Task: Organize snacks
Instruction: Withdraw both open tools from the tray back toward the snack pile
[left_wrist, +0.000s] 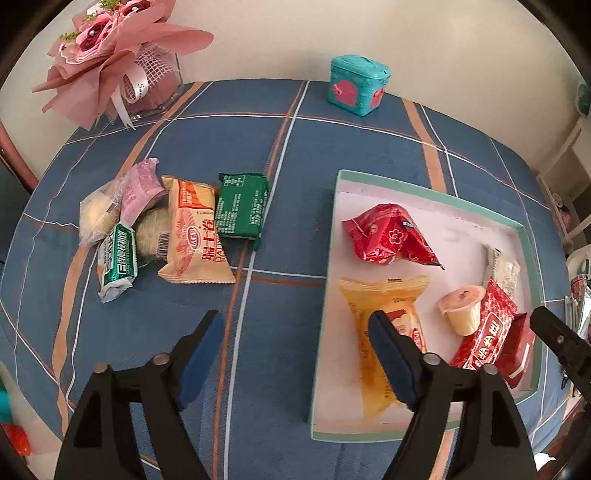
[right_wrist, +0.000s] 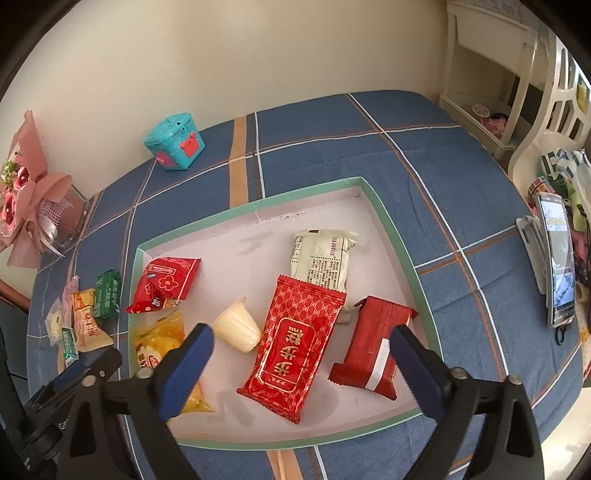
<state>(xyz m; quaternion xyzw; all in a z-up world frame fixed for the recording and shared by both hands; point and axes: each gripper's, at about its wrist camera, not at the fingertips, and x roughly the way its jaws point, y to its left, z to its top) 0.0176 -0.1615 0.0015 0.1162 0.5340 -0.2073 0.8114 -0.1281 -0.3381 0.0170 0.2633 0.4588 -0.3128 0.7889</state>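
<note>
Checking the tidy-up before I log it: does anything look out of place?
Yes. A heap of snack packets lies on the tablecloth outside the box, and the jelly cup inside lies tipped over.

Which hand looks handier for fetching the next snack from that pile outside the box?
Probably the left gripper: its open, empty jaws sit nearer the snack pile, while the right gripper hovers over the box.

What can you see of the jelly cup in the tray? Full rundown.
The jelly cup is a small translucent plastic cup with pale cream filling and a peach-tinted foil lid. It lies tipped on its side on the white floor of the green-rimmed tray, lid toward the far left. It sits between the yellow packet and the long red packet, which it looks to touch or nearly touch. No gripper touches it.
</note>
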